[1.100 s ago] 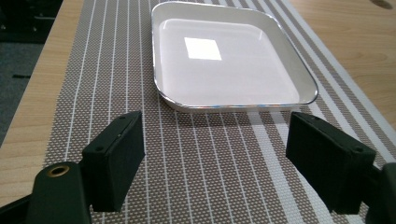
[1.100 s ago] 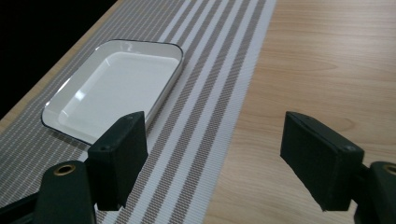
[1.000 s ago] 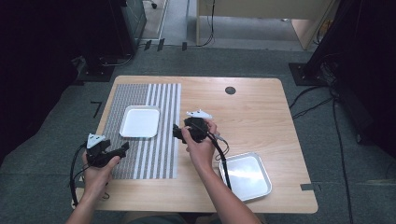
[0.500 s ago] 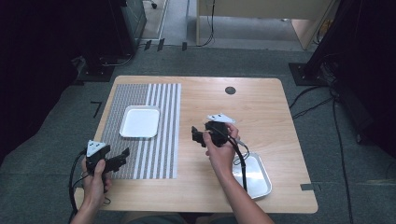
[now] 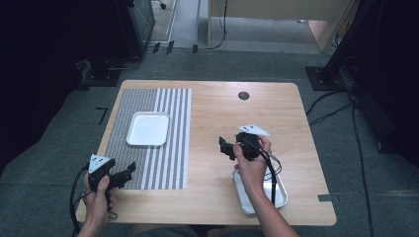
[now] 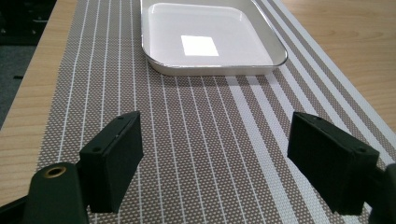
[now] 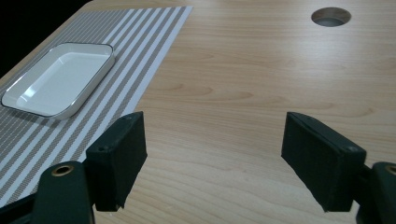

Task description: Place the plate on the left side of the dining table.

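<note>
A white rectangular tray (image 5: 147, 129) lies empty on a striped grey placemat (image 5: 170, 163) at the table's left. My left gripper (image 5: 129, 171) hovers over the mat's near left corner, open, with nothing between its jaws; the white tray (image 6: 212, 39) is ahead of it in the left gripper view. My right gripper (image 5: 223, 146) is held over bare wood right of the mat, open and empty, pointing left toward the mat. In the right gripper view the white tray (image 7: 58, 79) sits to the far left on the placemat (image 7: 140, 42). A metal tray (image 5: 281, 192) lies at the near right, partly under my right forearm.
A round cable hole (image 5: 243, 96) is set in the wooden table (image 5: 217, 106) near its far edge, also seen as the hole (image 7: 330, 16) in the right gripper view. Cables trail from both grippers. Dark equipment and floor cables surround the table.
My right gripper has moved rightward, off the mat's edge to the bare wood above the metal tray. My left gripper has drawn back toward the table's near left corner.
</note>
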Demonstrator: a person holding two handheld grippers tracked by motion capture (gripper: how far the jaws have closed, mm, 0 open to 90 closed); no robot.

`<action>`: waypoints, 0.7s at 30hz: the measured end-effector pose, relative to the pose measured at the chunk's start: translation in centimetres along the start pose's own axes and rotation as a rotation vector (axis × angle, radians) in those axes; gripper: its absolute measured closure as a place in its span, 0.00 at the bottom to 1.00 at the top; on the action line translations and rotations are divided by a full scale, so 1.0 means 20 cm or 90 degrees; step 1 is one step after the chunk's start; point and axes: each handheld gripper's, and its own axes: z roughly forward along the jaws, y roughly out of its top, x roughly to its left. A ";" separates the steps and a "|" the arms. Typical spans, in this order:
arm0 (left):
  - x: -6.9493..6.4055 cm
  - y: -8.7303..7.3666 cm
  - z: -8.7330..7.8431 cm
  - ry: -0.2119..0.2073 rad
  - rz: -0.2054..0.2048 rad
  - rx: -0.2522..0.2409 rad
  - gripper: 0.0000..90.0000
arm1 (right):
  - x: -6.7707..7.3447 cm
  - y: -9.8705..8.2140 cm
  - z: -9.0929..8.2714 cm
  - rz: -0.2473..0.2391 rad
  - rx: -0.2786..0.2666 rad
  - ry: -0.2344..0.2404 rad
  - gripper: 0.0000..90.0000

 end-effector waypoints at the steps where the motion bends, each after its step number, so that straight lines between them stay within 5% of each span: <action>1: 0.00 0.00 0.00 0.000 0.000 0.000 0.20 | 0.00 0.00 0.00 0.000 0.000 0.000 0.25; 15: 0.00 -0.08 -0.01 0.012 0.020 0.014 0.18 | -0.27 -0.12 -0.14 0.030 -0.008 -0.042 0.25; 21: 0.05 -0.12 -0.02 0.027 0.027 0.027 0.18 | -0.38 -0.18 -0.20 0.042 -0.011 -0.061 0.25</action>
